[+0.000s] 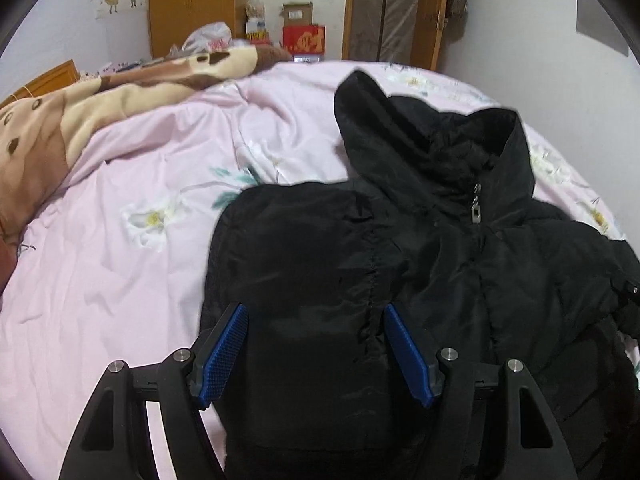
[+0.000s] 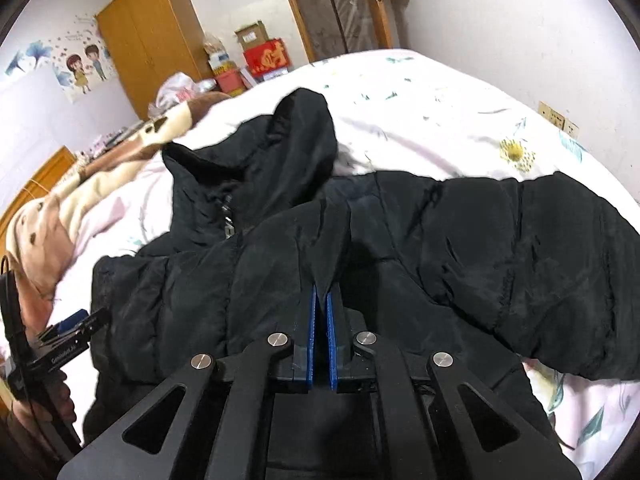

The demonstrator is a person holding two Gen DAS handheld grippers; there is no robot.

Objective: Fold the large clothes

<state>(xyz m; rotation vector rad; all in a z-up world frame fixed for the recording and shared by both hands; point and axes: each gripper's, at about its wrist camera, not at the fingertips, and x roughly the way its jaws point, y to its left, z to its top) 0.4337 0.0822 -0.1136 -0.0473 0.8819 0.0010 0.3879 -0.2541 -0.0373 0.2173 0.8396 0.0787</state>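
A black hooded padded jacket (image 1: 440, 280) lies front up on a bed, its zip closed to the collar and its hood (image 1: 400, 140) pointing away. My left gripper (image 1: 314, 308) is open over the jacket's left shoulder area, blue pads (image 1: 226, 344) wide apart with black fabric lying between them. In the right wrist view my right gripper (image 2: 322, 290) is shut on a pinched ridge of the jacket (image 2: 480, 240) near the shoulder. One sleeve (image 2: 560, 272) stretches out to the right. The left gripper (image 2: 76, 324) shows at the jacket's left edge, held by a hand (image 2: 60, 400).
The bed has a pink flowered sheet (image 1: 120, 260). A brown and cream blanket (image 1: 60, 132) is bunched along its far left side. Behind the bed stand a wooden wardrobe (image 1: 192, 4), a red box (image 1: 304, 40) with cartons, and a door (image 1: 392, 8). A wall socket (image 2: 556, 118) sits at right.
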